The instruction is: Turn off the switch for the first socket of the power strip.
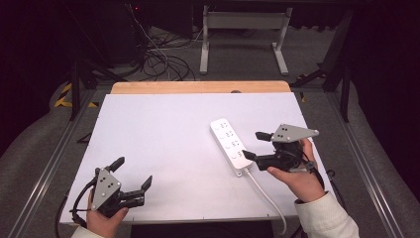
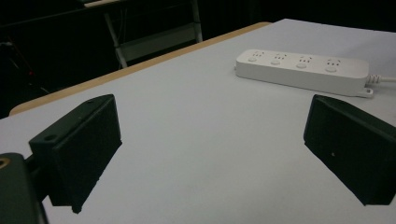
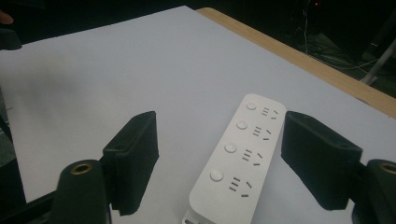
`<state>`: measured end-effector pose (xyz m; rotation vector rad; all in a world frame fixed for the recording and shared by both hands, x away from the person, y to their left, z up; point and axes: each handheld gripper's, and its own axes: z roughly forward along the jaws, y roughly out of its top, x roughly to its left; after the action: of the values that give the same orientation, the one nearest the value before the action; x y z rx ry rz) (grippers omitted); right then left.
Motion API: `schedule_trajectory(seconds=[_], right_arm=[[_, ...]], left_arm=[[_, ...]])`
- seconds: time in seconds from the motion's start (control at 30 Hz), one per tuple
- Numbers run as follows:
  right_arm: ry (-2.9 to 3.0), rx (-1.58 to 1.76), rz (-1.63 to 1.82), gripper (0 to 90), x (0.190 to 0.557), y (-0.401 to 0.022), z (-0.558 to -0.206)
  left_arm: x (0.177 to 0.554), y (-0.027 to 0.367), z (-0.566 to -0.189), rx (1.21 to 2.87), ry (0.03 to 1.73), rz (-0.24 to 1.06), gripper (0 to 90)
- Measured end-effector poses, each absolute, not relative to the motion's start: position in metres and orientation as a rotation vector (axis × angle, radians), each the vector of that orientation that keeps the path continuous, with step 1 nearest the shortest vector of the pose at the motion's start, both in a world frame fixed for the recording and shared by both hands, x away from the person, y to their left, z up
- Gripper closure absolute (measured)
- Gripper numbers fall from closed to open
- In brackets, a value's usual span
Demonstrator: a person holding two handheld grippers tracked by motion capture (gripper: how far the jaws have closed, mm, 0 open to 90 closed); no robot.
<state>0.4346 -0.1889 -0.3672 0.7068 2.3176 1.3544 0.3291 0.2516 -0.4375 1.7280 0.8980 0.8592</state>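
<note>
The right gripper [image 1: 251, 145] is hovering with its jaws spread wide, nothing between them, just beside the cord end of the white power strip [image 1: 229, 145]. In the right gripper view the jaws are standing to either side of the strip's near end, above it, and no contact is visible. The right hand [image 1: 295, 174] is wrapping the gripper's body from below, wrist angled inward, its white sleeve [image 1: 324, 218] coming in from the bottom right edge.

The left gripper [image 1: 132, 174] is also gaping, released and empty, over the bare white table [image 1: 163, 134] at the near left corner, well apart from the strip. The left hand [image 1: 105, 218] is gripping it from beneath, pointing it rightward toward the strip, which the left gripper view shows lying flat farther off.

The strip is lying diagonally right of centre, its white cable [image 1: 267, 198] trailing off the near edge.
</note>
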Motion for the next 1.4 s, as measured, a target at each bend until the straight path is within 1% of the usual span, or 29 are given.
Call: schedule_trajectory(seconds=[0.17,0.23,0.27,0.4,0.67,1.17,1.4], right_arm=[[2.285,0.721,1.400,26.8,0.427,-0.197,-0.374],[2.282,0.718,1.404,27.2,0.426,-0.199,-0.376],[2.267,0.713,1.413,29.1,0.422,-0.202,-0.380],[2.252,0.714,1.434,28.9,0.418,-0.206,-0.386],[2.250,0.743,1.478,22.1,0.413,-0.219,-0.408],[2.243,0.827,1.500,21.0,0.410,-0.242,-0.447],[2.268,0.851,1.426,17.1,0.409,-0.248,-0.462]], left_arm=[[0.329,0.252,-0.437,1.727,0.897,0.859,4.3],[0.329,0.252,-0.437,1.726,0.899,0.861,4.2],[0.329,0.252,-0.437,1.727,0.900,0.861,4.2],[0.329,0.252,-0.437,1.726,0.897,0.860,4.2],[0.328,0.252,-0.437,1.724,0.889,0.854,4.2],[0.327,0.254,-0.435,1.730,0.879,0.841,4.2],[0.326,0.257,-0.439,1.751,0.898,0.848,4.2]])
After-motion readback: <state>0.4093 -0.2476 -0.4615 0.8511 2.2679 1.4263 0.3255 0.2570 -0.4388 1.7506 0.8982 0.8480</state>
